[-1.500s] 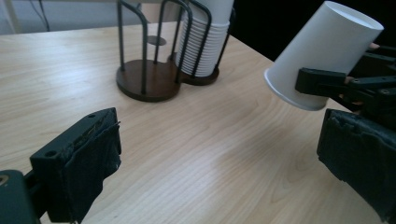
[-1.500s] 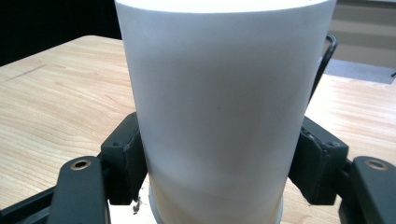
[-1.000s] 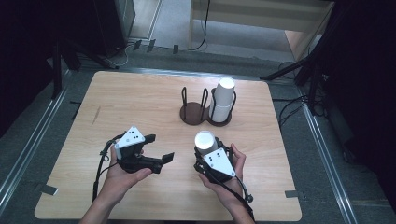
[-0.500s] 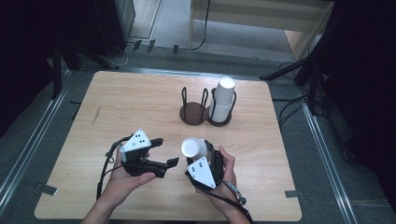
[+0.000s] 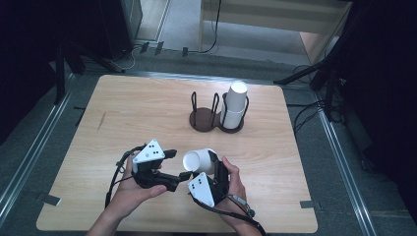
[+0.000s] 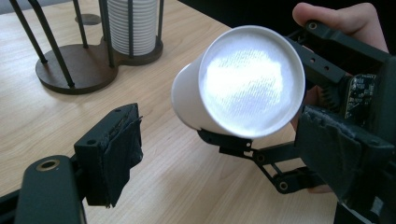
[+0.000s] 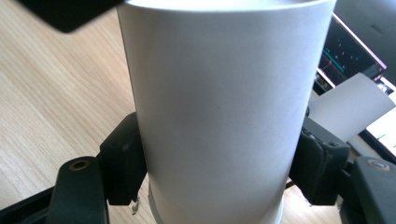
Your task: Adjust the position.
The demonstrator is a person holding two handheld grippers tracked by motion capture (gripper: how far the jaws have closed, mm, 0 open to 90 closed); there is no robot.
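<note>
Right tool (image 5: pixel 209 169) has tipped its clamped paper cup (image 5: pixel 198 161) sideways toward the left tool (image 5: pixel 178 169), whose unclenched jaws have been closing, nothing gripped; handover looks imminent.

**Table layout, near edge to far**

Near edge: left gripper (image 5: pixel 181 167) to the left, right gripper (image 5: pixel 212 164) just beside it on the right, paper cup (image 5: pixel 197 161) between them. Behind, well apart, right of centre: two-bay cup holder (image 5: pixel 205 119) on the table (image 5: pixel 123 113); cup stack (image 5: pixel 234 104) in its right bay.
</note>
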